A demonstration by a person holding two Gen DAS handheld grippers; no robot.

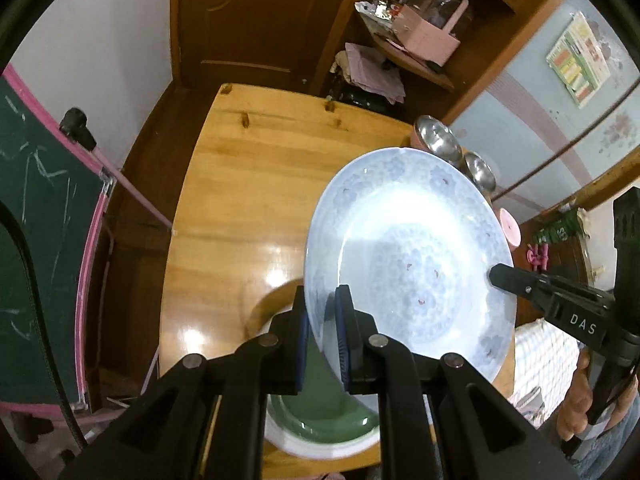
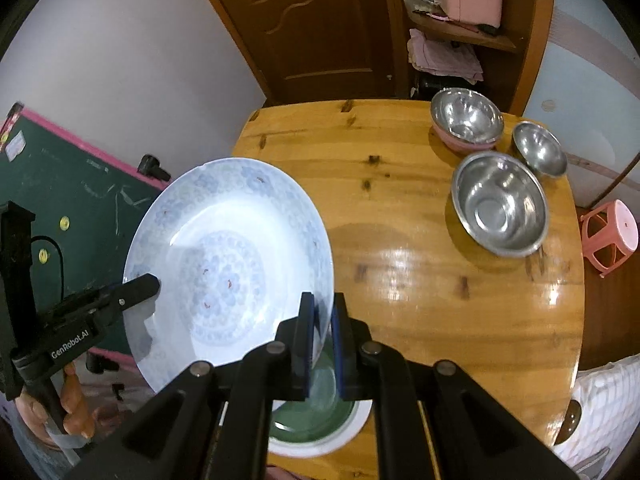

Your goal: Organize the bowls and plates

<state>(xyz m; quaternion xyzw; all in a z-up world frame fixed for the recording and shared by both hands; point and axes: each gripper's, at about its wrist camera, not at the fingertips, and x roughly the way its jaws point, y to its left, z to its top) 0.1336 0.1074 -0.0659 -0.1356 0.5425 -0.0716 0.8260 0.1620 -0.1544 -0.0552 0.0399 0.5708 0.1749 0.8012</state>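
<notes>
White walls, a brown wooden door (image 2: 316, 20), and a pink stool (image 2: 610, 236).

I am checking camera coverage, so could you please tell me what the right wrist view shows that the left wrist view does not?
Only the right wrist view shows three steel bowls in full, the biggest nearest, and the whole pink stool. Only the left wrist view shows the poster on the wall. Both show the blue patterned plate held at opposite rims by the left gripper and right gripper, above the green dish on the wooden table.
</notes>
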